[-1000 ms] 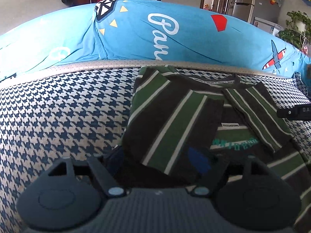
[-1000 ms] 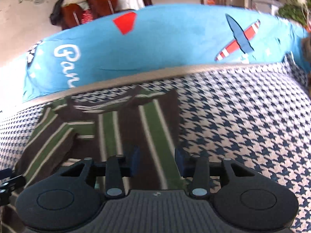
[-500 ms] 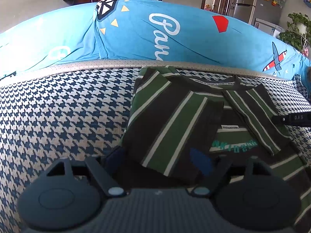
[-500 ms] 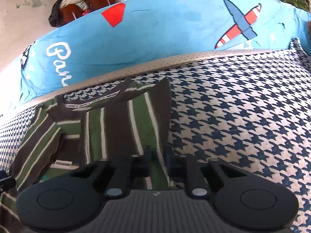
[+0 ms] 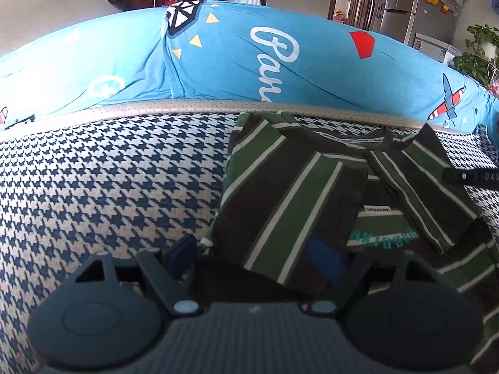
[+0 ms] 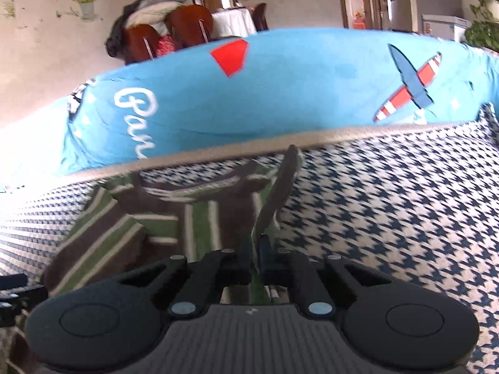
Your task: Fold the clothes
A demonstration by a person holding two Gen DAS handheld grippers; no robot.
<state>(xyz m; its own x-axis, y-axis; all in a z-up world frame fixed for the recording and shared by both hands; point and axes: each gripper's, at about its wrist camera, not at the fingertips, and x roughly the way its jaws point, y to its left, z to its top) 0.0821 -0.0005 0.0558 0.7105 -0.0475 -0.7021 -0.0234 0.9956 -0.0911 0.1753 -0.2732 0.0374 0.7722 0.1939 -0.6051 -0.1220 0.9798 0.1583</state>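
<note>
A dark shirt with green and white stripes (image 5: 280,193) lies on the houndstooth cover (image 5: 109,187), both sleeves folded in over its chest. My left gripper (image 5: 252,255) is open at the shirt's near left part, its blue-padded fingers (image 5: 324,258) wide apart over the fabric. In the right wrist view the shirt (image 6: 199,218) fills the left half. My right gripper (image 6: 255,249) is shut on the shirt's right edge, and a ridge of fabric (image 6: 280,187) rises from the jaws. The right gripper's dark tip (image 5: 474,176) also shows in the left wrist view.
A bright blue cushion cover (image 5: 280,62) with white lettering and a plane print runs along the back. Behind it are wooden chairs (image 6: 174,37), a fridge (image 5: 405,6) and a potted plant (image 5: 480,53). Bare houndstooth cover (image 6: 389,218) spreads right of the shirt.
My right gripper went from open to shut on the shirt's right edge and raised it into a ridge. The left gripper stayed open and barely moved.
</note>
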